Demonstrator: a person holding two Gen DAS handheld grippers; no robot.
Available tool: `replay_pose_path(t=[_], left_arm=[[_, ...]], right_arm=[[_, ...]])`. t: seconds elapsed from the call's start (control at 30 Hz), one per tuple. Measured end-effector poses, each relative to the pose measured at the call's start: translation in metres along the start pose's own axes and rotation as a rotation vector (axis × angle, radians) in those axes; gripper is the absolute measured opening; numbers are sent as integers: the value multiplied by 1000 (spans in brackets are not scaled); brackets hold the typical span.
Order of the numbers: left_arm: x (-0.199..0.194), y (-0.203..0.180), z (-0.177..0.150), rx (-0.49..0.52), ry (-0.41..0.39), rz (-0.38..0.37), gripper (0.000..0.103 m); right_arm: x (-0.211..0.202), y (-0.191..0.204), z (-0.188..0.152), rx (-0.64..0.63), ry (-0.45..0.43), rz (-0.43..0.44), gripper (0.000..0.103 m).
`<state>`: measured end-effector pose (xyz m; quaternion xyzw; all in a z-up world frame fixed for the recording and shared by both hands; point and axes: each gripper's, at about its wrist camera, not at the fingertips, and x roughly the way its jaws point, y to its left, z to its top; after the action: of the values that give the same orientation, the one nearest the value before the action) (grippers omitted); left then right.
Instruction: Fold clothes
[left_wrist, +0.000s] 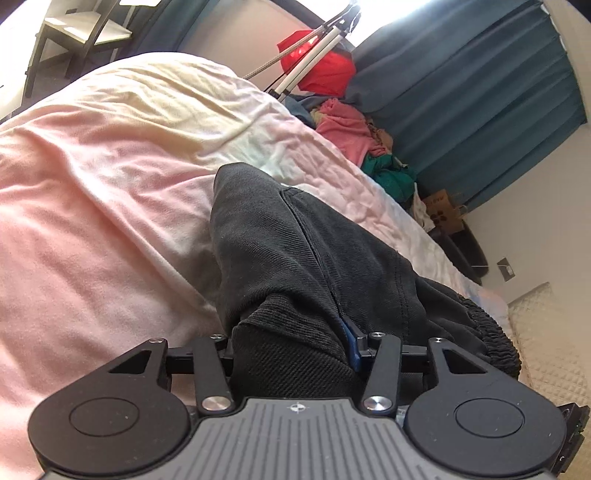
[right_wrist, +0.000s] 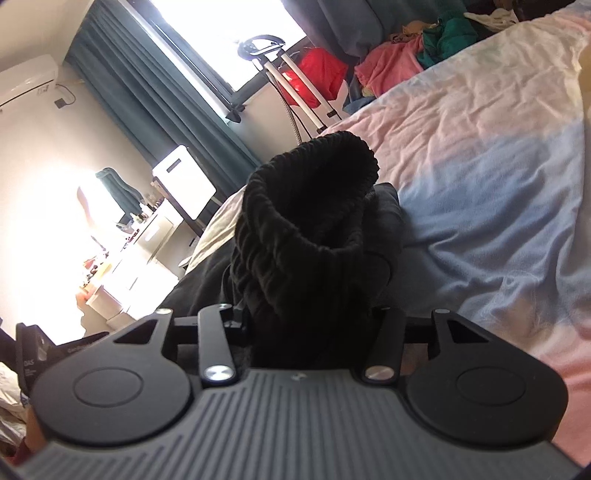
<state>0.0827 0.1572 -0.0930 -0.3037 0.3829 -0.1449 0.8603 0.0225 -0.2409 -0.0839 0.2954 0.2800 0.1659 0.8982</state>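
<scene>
A dark grey pair of sweatpants (left_wrist: 295, 236) lies on the bed, its leg stretching away from me in the left wrist view. My left gripper (left_wrist: 295, 347) is shut on a ribbed cuff of the sweatpants. A gathered elastic band (left_wrist: 495, 339) shows at the right. In the right wrist view my right gripper (right_wrist: 310, 332) is shut on the bunched black ribbed band of the sweatpants (right_wrist: 314, 206), which stands up as an open ring above the fingers. The fingertips of both grippers are hidden by the cloth.
The bed has a pink, cream and pale blue sheet (left_wrist: 110, 184). A pile of coloured clothes (left_wrist: 351, 129) lies at the far side beside teal curtains (left_wrist: 480, 92). A steamer stand (right_wrist: 295, 85) and a cluttered dresser (right_wrist: 122, 258) stand beyond the bed.
</scene>
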Motion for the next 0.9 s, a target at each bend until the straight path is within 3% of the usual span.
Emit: replay_pose_path(t=[0.23,0.4,0.6,0.9], left_arm=[[-12,-33,2,14,-19,-124,46],[23,-86,6,39,23,-182,45],[110,-175,23,76,73,-255,45],[295,-337,42,150,138,-318,45]], right_arm=[[-40,1,26,30,-77,31,50],[-77,-14,64,57,-151,-33,50],[-113,-60,134,108,-221,-128,50],[-125,-196,270,255,-286,-234,50]])
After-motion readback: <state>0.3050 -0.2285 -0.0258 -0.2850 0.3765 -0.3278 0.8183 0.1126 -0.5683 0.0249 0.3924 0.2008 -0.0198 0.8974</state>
